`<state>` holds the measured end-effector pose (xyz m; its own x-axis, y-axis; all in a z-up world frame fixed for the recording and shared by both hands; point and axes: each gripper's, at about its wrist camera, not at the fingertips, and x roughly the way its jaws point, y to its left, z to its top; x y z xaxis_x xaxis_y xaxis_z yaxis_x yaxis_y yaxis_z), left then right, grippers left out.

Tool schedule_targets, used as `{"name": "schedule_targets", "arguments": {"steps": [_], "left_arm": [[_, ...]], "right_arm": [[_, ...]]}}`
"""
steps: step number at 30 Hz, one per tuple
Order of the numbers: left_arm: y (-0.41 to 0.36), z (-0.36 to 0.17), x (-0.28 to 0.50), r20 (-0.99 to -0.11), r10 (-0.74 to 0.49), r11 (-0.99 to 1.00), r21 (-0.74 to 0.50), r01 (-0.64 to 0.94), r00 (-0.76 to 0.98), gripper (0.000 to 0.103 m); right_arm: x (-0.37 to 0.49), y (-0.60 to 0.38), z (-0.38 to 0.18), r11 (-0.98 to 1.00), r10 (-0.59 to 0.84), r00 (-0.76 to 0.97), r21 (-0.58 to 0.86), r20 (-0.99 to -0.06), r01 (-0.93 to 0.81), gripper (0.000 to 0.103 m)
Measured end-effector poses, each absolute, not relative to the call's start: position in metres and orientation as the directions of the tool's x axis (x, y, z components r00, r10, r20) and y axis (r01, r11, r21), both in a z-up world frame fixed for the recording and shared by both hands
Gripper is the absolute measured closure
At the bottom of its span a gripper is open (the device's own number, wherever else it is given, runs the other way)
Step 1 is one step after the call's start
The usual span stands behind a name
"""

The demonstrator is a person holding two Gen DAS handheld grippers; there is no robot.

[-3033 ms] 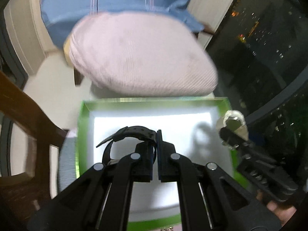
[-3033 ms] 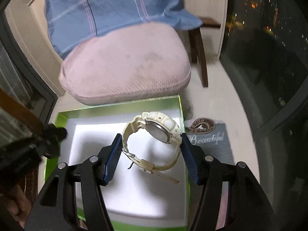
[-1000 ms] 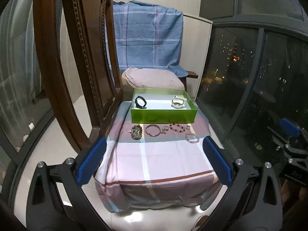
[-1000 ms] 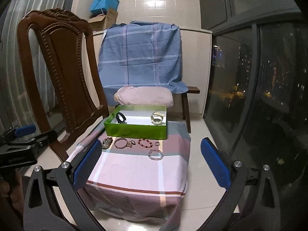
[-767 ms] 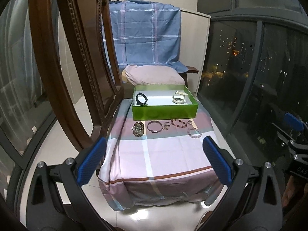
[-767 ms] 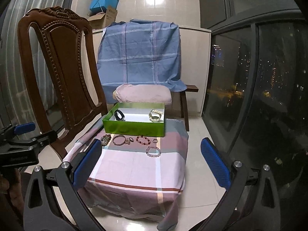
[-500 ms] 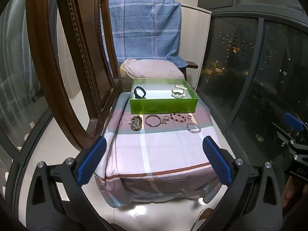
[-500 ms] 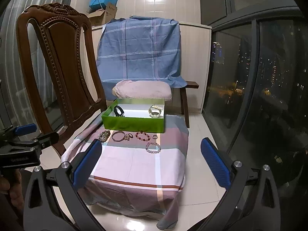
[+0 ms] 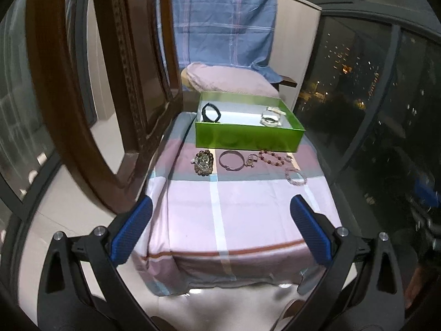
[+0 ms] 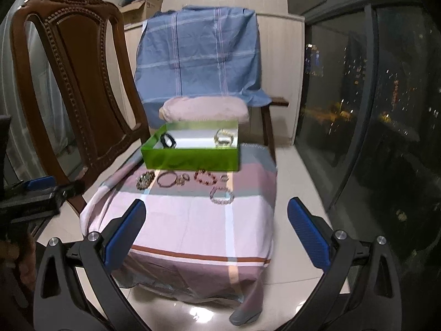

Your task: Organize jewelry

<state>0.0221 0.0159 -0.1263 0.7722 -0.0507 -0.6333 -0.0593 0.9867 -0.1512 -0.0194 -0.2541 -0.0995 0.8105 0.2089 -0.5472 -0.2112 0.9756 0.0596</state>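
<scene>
Checked pink-and-grey cloth [image 9: 242, 209] covers a low surface across the middle of the left wrist view, on a pale tiled floor [image 9: 69, 215]. A carved dark wooden chair back [image 9: 82, 82] fills the upper left, a blue plaid sheet [image 9: 223, 30] hangs at top centre above a pink cushion [image 9: 228, 80], and dark window glass [image 9: 366, 88] with city lights takes the right. The shallow green cardboard box [image 9: 248, 138] sits at the cloth's far end, holding a black watch [image 9: 210, 112] on its left and a cream watch [image 9: 271, 117] on its right. Just in front lie bracelets in a row: a chunky beaded bracelet [image 9: 204, 162], a thin purple bangle [image 9: 231, 160], a red bead bracelet [image 9: 271, 157], and nearer, a pale pink bead bracelet [image 9: 296, 176]. The left gripper [image 9: 220, 226] at the bottom is spread wide and empty.

In the right wrist view the same box [image 10: 193, 157] sits at centre, bracelets [image 10: 204, 178] in front, a cardboard carton [image 10: 146, 0] top left. The right gripper [image 10: 216, 226] is likewise spread wide, holding nothing.
</scene>
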Motion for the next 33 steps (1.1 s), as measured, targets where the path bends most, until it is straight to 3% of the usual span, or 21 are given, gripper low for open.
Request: {"name": "schedule_targets", "arguments": {"steps": [6, 12, 14, 21, 23, 26, 30, 33], "left_arm": [[0.032, -0.159, 0.091, -0.674, -0.052, 0.977, -0.189, -0.103, 0.737, 0.008], [0.032, -0.192, 0.158, -0.714, -0.034, 0.985, -0.14, -0.095, 0.7, 0.024], [0.033, -0.205, 0.178, -0.732, -0.032, 0.986, -0.135, -0.099, 0.681, 0.039], [0.037, -0.229, 0.216, -0.766, -0.027, 0.988, -0.119, -0.1, 0.643, 0.058], [0.041, -0.238, 0.222, -0.779, -0.032, 0.986, -0.126, -0.106, 0.626, 0.073], [0.044, -0.254, 0.227, -0.799, -0.032, 0.987, -0.121, -0.109, 0.6, 0.088], [0.046, -0.252, 0.225, -0.782, -0.05, 0.986, -0.137, -0.092, 0.621, 0.097], [0.046, -0.233, 0.215, -0.744, -0.054, 0.988, -0.135, -0.07, 0.666, 0.097]], "right_arm": [[0.015, -0.251, -0.133, 0.975, 0.208, 0.785, 0.054, -0.583, -0.218, 0.003], [0.055, -0.255, -0.166, 0.972, 0.22, 0.782, 0.065, -0.583, -0.225, 0.003], [0.064, -0.259, -0.177, 0.971, 0.231, 0.784, 0.087, -0.576, -0.222, 0.003], [0.087, -0.28, -0.197, 0.971, 0.233, 0.761, 0.188, -0.606, -0.147, 0.003], [0.092, -0.281, -0.202, 0.97, 0.233, 0.751, 0.199, -0.618, -0.137, 0.003], [0.096, -0.278, -0.208, 0.972, 0.228, 0.735, 0.191, -0.639, -0.135, 0.003], [0.098, -0.272, -0.211, 0.975, 0.22, 0.735, 0.172, -0.642, -0.142, 0.003], [0.099, -0.27, -0.214, 0.976, 0.213, 0.734, 0.166, -0.644, -0.138, 0.003]]}}
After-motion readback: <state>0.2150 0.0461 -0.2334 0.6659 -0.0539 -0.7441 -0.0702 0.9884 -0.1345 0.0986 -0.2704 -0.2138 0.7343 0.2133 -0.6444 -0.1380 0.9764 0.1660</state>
